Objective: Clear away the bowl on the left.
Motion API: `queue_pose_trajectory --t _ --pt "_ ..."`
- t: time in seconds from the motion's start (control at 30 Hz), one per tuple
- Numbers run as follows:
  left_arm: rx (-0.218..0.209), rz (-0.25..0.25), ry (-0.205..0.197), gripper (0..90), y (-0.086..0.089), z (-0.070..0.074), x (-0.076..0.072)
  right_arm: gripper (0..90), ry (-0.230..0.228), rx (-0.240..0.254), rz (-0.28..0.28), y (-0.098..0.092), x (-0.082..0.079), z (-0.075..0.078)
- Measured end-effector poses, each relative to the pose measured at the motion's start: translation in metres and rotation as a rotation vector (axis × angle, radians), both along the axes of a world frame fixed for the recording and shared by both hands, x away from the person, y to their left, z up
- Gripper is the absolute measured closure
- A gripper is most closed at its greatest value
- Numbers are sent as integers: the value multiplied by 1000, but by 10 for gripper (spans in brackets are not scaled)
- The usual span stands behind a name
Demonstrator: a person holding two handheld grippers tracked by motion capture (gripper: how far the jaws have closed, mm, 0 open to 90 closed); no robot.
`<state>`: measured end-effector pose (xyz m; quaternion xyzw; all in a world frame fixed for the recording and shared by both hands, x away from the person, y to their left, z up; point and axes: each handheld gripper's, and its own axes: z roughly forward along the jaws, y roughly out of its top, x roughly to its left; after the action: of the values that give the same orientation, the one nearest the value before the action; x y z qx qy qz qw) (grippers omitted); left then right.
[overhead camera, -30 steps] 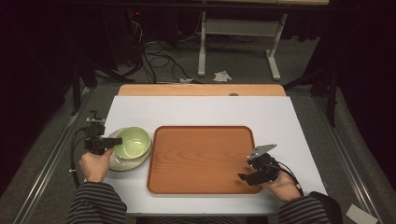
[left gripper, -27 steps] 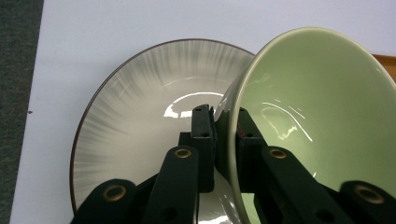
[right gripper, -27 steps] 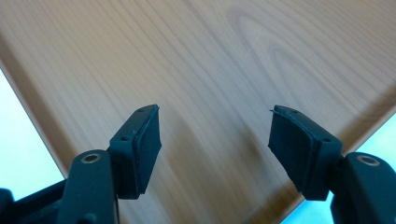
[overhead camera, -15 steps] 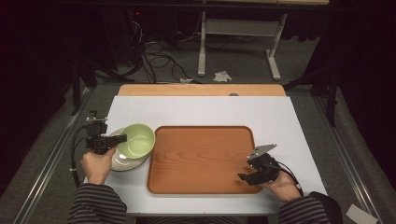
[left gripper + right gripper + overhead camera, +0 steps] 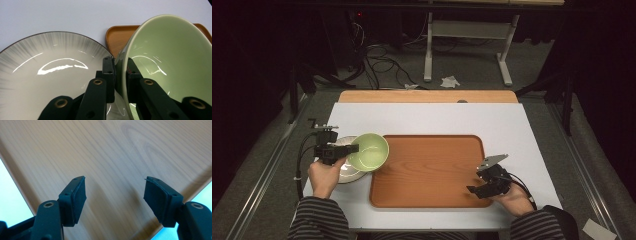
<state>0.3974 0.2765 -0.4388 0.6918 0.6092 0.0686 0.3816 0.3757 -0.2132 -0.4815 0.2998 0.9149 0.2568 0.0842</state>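
A pale green bowl hangs tilted over the left edge of a wooden tray. My left gripper is shut on the bowl's rim. In the left gripper view the rim of the green bowl is pinched between the two black jaws of the left gripper. Under it lies a white plate with a grey streaked edge, also seen as the plate on the table. My right gripper stands open over the tray's front right corner. Nothing is between the jaws of the right gripper, above the tray.
The tray sits mid-table on a white sheet with a wooden strip at the far edge. Beyond the table are a metal stand, cables and a crumpled paper on the floor.
My left gripper has lifted the green bowl off the plate and carried it right, toward the tray, tilting it. The right gripper has stayed where it was.
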Motion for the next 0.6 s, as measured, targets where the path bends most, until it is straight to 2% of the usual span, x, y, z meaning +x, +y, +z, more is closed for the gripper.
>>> queue_pose_trajectory --t 0.37,0.6 --pt "-8 -38 -7 827 -9 2 1 355 0 -2 -1 0 0 0" --pt "3 -68 -8 827 -19 4 1 355 -2 -1 -1 0 0 0"
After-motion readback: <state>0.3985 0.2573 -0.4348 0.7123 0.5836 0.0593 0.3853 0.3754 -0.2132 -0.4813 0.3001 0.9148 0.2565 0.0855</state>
